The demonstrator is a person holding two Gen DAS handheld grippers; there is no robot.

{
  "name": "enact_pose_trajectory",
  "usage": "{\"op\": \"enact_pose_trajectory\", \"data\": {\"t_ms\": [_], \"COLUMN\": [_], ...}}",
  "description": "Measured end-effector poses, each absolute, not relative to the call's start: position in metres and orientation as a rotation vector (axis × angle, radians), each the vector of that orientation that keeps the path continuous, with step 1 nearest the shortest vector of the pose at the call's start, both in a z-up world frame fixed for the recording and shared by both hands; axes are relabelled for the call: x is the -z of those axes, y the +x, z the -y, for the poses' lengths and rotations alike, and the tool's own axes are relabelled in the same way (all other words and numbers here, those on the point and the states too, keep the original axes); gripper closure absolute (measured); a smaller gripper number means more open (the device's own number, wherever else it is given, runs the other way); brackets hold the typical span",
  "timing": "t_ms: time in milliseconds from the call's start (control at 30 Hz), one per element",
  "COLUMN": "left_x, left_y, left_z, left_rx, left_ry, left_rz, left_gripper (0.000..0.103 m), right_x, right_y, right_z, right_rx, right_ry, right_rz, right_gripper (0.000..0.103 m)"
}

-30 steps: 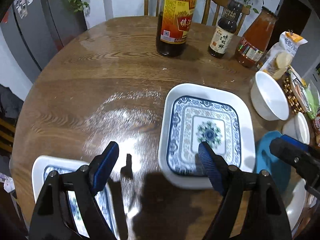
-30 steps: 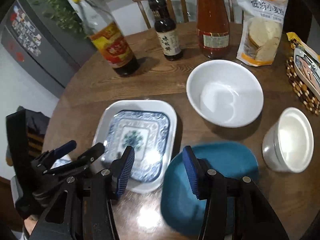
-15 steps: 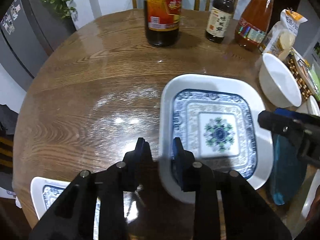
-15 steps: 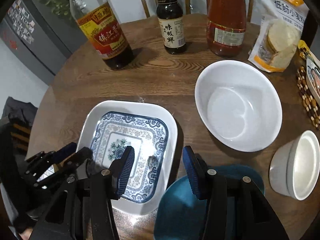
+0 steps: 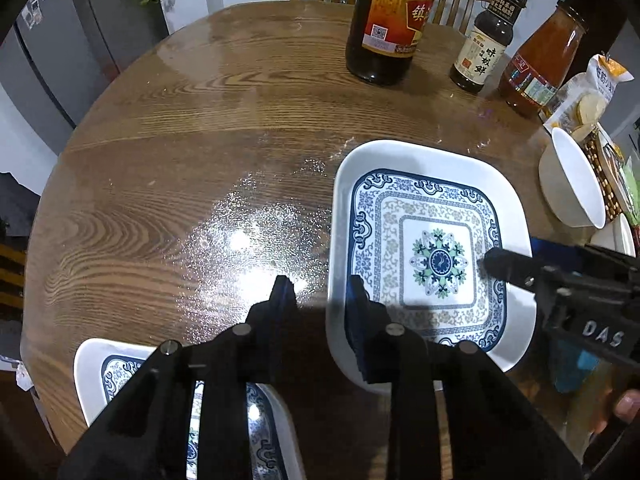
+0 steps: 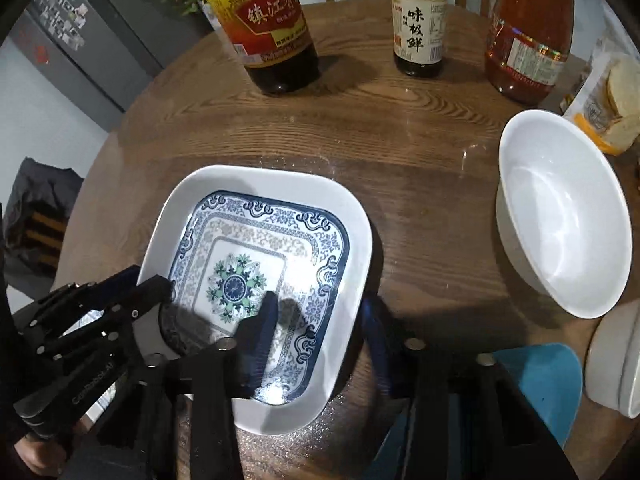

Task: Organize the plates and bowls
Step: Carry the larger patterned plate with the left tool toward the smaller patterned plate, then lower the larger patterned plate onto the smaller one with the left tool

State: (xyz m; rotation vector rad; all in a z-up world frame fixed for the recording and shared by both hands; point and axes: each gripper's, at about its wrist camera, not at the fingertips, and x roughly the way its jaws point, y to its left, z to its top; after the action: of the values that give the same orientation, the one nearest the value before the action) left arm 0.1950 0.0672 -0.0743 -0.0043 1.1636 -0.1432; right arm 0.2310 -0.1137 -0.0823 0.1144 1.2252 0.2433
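A square white plate with a blue pattern [image 5: 420, 160] [image 6: 256, 184] lies on the round wooden table [image 5: 200, 140]. My left gripper [image 5: 320, 296] [image 6: 144, 284] is shut on the plate's left rim, one finger inside and one outside. My right gripper [image 6: 320, 316] [image 5: 512, 254] straddles the plate's right rim; its jaws are closing and its pads stand apart from the rim. A second patterned plate [image 5: 92, 372] sits at the table's near left edge, partly hidden by my left gripper. A large white bowl [image 6: 560, 220], a small white bowl [image 6: 612, 364] and a teal plate [image 6: 536, 376] stand to the right.
At the back of the table stand a vinegar bottle [image 6: 268, 20], a soy sauce bottle [image 6: 418, 20] and an orange sauce bottle [image 6: 528, 32]. A snack bag [image 6: 612, 100] leans at the far right. Wooden chairs stand behind the table. A grey fridge [image 5: 60, 60] is at the left.
Both grippers came down onto the patterned plate. The left jaws closed from wide open over its left rim. The right gripper shifted left from the teal plate to the right rim and narrowed.
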Motion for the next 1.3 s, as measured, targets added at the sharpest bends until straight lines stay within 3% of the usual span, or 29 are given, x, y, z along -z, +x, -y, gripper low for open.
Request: {"op": "enact_pose_trajectory", "data": {"t_ms": [133, 200, 233, 1300], "left_x": [0.071, 0.071, 0.071, 0.014], "left_y": [0.193, 0.192, 0.191, 0.097], "left_z": [-0.066, -0.064, -0.061, -0.06], "left_rx": [0.135, 0.13, 0.13, 0.117], "left_ry": [-0.006, -0.01, -0.008, -0.014], "left_rz": [-1.156, -1.149, -1.147, -0.986], "left_gripper": [0.075, 0.075, 0.076, 0.079], "right_x": [0.082, 0.083, 0.083, 0.012], "right_y": [0.23, 0.228, 0.226, 0.118], "right_z": [0.117, 0.12, 0.121, 0.122], "right_rx": [-0.204, -0.212, -0.218, -0.311], "right_ry": [0.123, 0.168, 0.198, 0.281], "right_rz": [-1.212, -1.208, -1.208, -0.967], "right_gripper": [0.073, 0.085, 0.086, 0.086]}}
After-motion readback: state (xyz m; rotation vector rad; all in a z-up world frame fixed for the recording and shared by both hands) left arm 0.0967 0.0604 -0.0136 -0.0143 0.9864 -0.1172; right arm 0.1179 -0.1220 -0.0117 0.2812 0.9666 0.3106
